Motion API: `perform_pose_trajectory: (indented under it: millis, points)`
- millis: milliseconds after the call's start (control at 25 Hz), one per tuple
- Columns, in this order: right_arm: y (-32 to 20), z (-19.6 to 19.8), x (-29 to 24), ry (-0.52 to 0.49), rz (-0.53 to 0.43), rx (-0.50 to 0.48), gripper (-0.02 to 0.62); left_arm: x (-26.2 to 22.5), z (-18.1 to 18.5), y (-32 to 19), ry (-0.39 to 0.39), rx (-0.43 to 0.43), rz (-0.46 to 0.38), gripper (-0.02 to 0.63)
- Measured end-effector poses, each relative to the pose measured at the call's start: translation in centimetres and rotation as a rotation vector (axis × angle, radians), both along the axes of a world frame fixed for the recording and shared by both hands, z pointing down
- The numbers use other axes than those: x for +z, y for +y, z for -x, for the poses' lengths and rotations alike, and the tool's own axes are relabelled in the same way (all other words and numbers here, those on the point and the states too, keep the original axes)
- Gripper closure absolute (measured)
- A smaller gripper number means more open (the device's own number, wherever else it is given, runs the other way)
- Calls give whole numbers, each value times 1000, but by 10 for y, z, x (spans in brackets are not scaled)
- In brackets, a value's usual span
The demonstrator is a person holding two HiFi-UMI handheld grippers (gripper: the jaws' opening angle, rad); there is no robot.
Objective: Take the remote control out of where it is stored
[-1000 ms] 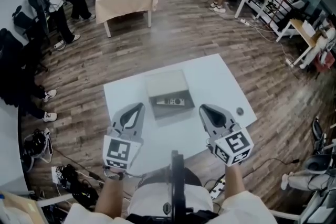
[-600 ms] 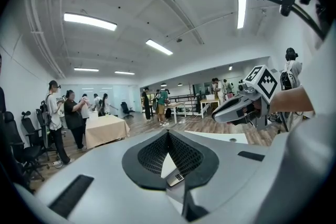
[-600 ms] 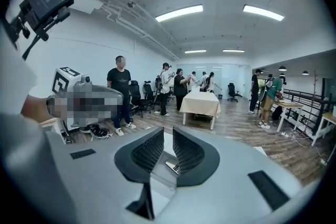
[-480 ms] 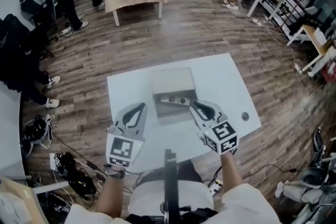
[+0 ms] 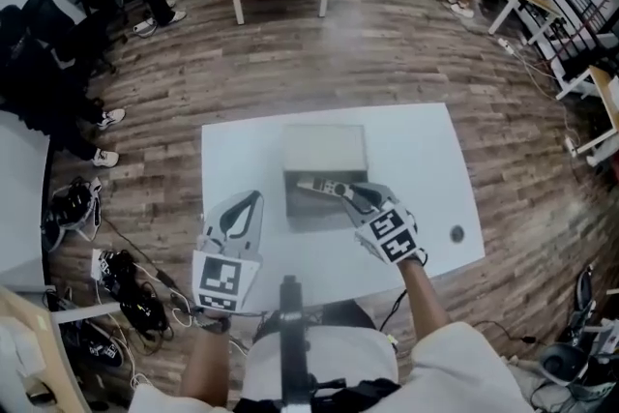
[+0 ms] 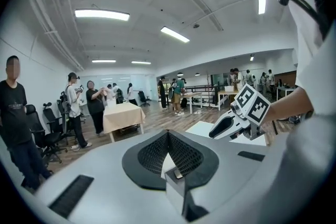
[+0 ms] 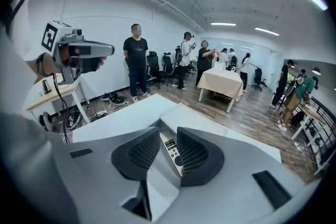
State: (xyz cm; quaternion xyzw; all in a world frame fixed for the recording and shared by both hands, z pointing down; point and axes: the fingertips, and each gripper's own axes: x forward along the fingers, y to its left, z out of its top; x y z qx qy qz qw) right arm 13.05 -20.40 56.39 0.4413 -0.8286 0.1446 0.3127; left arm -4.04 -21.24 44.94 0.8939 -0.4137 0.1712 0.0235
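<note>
The remote control (image 7: 171,150) lies in the grey box (image 5: 308,213), its long axis running along the gap between the right gripper (image 7: 168,131) jaws, which are apart, have just been opening and are not pressing it. Its button print is too small to read. The left gripper (image 6: 168,132) jaws are together.

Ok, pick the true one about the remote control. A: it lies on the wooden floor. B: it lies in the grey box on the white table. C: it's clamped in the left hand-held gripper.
B: the remote control lies inside the grey box on the white table, not yet lifted out.
</note>
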Motion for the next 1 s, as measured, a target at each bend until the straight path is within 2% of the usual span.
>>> perform_pose_trajectory:
  millis: [400,600,880,1000]
  points:
    - [-21,1,80,77,160,-135,491,23,-4,-5,-17,-78,53,609]
    - [-29,1,110,161,191,-192,488,39,0,-6,-37,-106,89,608]
    - [-40,10,146,265,236,-279,477,52,5,-16,-97,-140,81,609]
    - [-42,13,161,329,240,-315,449,57,6,-19,-121,-141,81,607]
